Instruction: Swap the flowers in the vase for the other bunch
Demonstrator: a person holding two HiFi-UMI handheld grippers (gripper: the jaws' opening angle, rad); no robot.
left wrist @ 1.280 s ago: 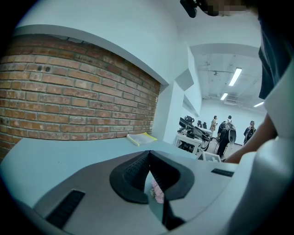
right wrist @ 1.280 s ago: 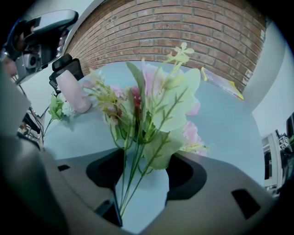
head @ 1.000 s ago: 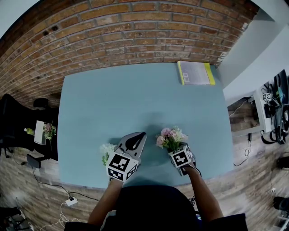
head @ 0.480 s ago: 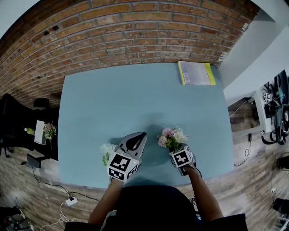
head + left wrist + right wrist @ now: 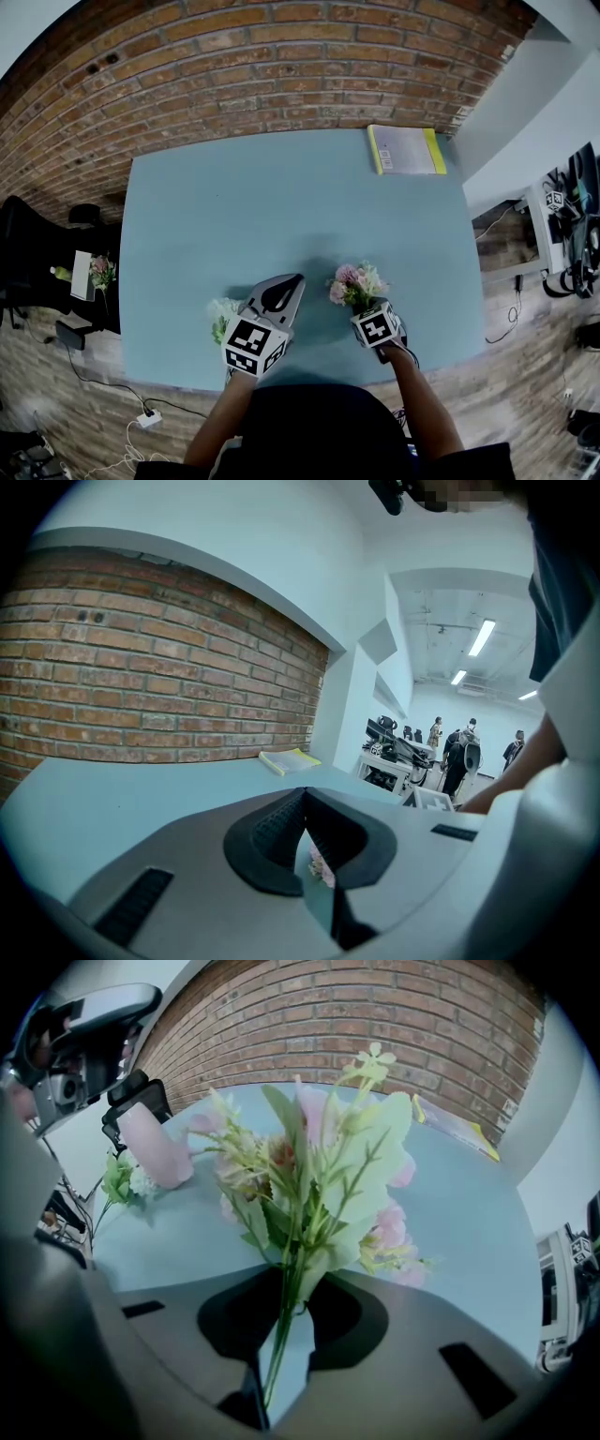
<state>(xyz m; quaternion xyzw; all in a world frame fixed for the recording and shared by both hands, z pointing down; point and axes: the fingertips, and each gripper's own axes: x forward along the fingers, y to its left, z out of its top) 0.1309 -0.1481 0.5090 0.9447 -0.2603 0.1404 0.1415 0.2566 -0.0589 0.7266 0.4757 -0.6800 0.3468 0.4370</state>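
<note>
At the near left the white bunch (image 5: 223, 314) lies flat on the table (image 5: 281, 197). In the right gripper view the pink vase (image 5: 155, 1152) stands just to its right, with no flowers showing in it. My left gripper (image 5: 304, 797) hangs over that spot, jaws pressed together with nothing between them. Right of it the pink bunch (image 5: 356, 284) sits close to the table's near edge, and my right gripper (image 5: 298, 1283) points steeply down at it. Its jaws have just been closing and are now nearly together round the stems (image 5: 279, 1335), but a sliver of table shows beside them, so I would not call it a pinch yet. I judge the swap about halfway: the vase looks emptied and both bunches are out. What remains, I think, is to finish this grip, lift the pink bunch and stand its stems in the vase.
</note>
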